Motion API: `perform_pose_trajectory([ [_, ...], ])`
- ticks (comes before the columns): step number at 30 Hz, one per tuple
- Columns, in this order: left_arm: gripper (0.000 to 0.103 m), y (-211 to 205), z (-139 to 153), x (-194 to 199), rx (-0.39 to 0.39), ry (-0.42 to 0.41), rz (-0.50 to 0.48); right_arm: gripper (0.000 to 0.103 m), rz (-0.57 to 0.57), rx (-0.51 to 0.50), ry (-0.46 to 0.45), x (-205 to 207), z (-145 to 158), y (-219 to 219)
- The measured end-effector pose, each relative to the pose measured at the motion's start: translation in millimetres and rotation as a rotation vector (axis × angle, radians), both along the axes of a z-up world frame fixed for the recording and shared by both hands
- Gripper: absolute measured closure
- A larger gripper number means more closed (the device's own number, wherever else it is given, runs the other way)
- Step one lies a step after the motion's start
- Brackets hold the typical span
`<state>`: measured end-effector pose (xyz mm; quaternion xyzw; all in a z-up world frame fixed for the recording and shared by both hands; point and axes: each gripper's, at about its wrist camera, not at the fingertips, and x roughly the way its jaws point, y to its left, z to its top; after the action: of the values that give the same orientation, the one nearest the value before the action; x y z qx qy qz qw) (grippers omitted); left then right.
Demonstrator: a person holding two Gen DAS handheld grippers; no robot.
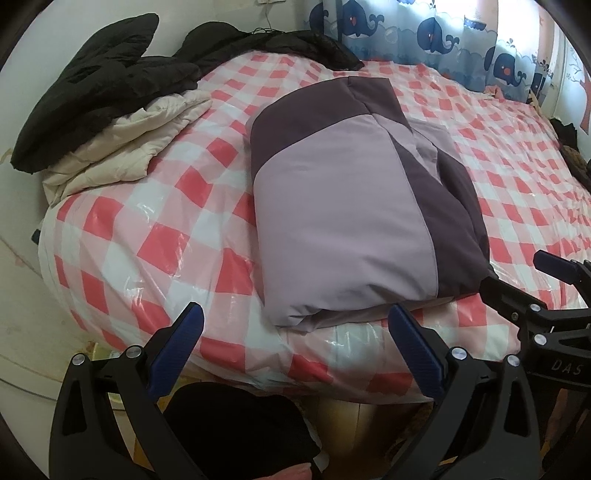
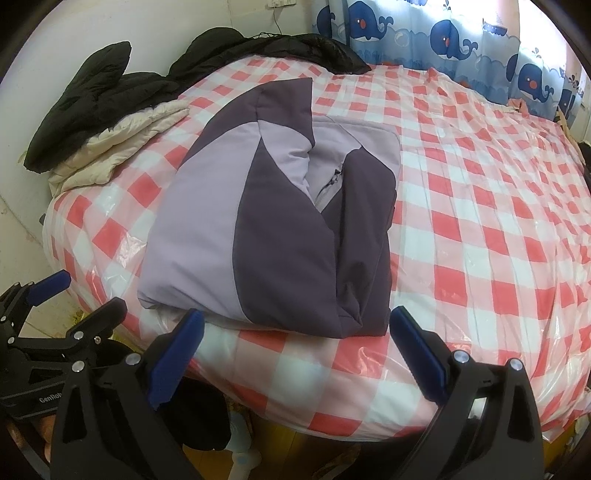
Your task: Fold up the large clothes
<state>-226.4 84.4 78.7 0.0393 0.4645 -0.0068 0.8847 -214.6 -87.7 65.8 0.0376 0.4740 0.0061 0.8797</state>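
Note:
A lilac and dark purple jacket [image 1: 343, 221] lies folded into a thick bundle near the front edge of the bed; it also shows in the right wrist view [image 2: 258, 229]. My left gripper [image 1: 295, 328] is open and empty, just in front of the bundle's front edge. My right gripper [image 2: 295, 328] is open and empty too, at the bed's front edge before the bundle. The right gripper shows at the right edge of the left wrist view [image 1: 517, 273], open. The left gripper shows at the left edge of the right wrist view [image 2: 81, 291], open.
The bed [image 1: 155, 236] has a red and white checked cover under clear plastic. A black coat [image 1: 96, 85] and a cream quilted garment [image 1: 129, 144] are piled at the back left corner. A whale-print curtain [image 1: 436, 33] hangs behind the bed.

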Motion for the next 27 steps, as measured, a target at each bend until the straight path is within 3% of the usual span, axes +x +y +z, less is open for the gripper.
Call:
perform_pose_trajectory([
  [27, 0.007, -0.1, 4.5, -5.0, 0.011, -0.021, 0.005, 0.007, 0.017, 0.003, -0.001, 1.6, 2.3, -0.8],
])
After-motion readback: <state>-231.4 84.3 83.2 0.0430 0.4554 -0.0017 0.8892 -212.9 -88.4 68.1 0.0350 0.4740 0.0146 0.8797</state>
